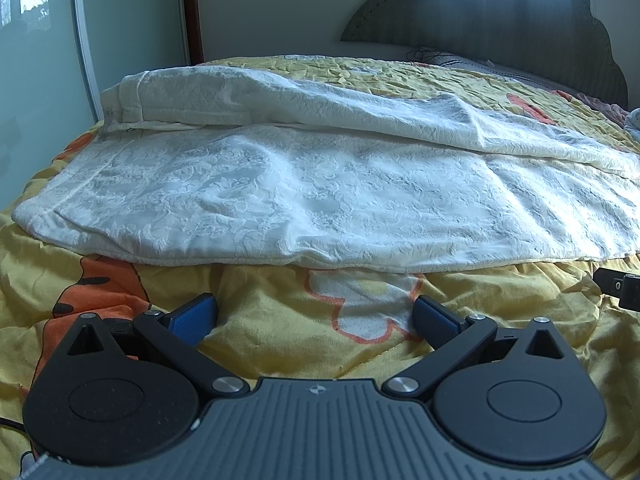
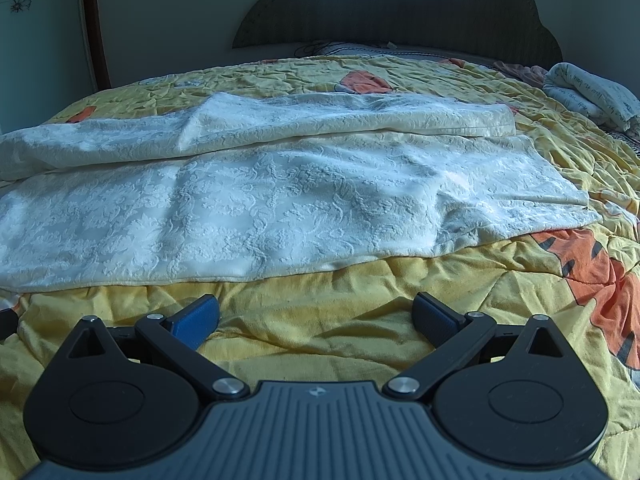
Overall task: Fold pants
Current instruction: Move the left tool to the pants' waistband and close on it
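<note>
White, floral-textured pants (image 1: 304,184) lie spread sideways across a yellow bedspread (image 1: 280,320), one leg nearer, the other bunched behind it. Their waistband end is at the left in the left wrist view, and the leg hems (image 2: 552,200) end at the right in the right wrist view. My left gripper (image 1: 314,316) hovers open just short of the near edge of the pants (image 2: 256,208), nothing between its blue pads. My right gripper (image 2: 316,314) is likewise open and empty, a little in front of the near hem edge. The tip of the right gripper (image 1: 620,286) shows at the right edge of the left view.
The bedspread (image 2: 360,312) is yellow with orange tiger prints and wrinkled. A dark scalloped headboard (image 2: 400,12) stands at the far end. A folded white cloth (image 2: 592,96) lies at the far right. A glass wardrobe door (image 1: 40,80) borders the bed's left side.
</note>
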The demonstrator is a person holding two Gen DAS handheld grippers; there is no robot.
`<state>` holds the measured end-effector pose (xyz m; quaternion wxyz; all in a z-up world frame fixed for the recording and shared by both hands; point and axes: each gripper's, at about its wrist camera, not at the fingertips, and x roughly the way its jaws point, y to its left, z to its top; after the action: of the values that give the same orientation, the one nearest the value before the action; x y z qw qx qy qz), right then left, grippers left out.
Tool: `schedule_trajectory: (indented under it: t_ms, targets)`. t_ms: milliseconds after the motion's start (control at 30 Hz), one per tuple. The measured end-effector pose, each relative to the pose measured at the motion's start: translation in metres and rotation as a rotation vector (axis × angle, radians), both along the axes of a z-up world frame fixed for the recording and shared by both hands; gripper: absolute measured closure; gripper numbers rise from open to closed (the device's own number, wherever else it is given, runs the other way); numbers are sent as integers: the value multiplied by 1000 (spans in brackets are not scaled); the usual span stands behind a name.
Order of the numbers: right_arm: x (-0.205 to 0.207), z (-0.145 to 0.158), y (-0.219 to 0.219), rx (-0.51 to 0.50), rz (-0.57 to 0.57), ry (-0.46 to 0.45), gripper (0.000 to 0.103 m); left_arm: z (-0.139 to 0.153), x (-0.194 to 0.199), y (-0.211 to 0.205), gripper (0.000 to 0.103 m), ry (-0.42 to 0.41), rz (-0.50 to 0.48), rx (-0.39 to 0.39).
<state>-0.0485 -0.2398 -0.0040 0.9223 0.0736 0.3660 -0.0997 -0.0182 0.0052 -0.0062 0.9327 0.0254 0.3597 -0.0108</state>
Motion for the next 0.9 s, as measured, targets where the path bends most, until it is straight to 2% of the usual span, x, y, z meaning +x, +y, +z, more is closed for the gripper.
schedule_trajectory:
  t_ms: [133, 233, 367, 467, 700, 800, 900]
  targets:
    - [-9, 6, -7, 55, 14, -10, 0, 2, -9, 1, 1, -14, -38, 19]
    - [-22, 15, -6, 84, 49, -60, 0, 10, -26, 11, 1, -35, -85, 2]
    - [-34, 36, -15, 121, 147, -236, 0, 29, -40, 39, 0, -55, -98, -63]
    - [-25, 58, -20, 82, 242, -338, 0, 53, -33, 66, 0, -106, -55, -78]
    - [33, 97, -17, -95, 335, -306, 0, 119, 33, 143, 0, -322, 108, -87]
    - [53, 107, -13, -116, 380, -285, 0, 140, 77, 176, 0, -309, 152, -132]
    - [65, 111, -11, -104, 417, -288, 0, 148, 135, 215, 1, -197, 183, -244]
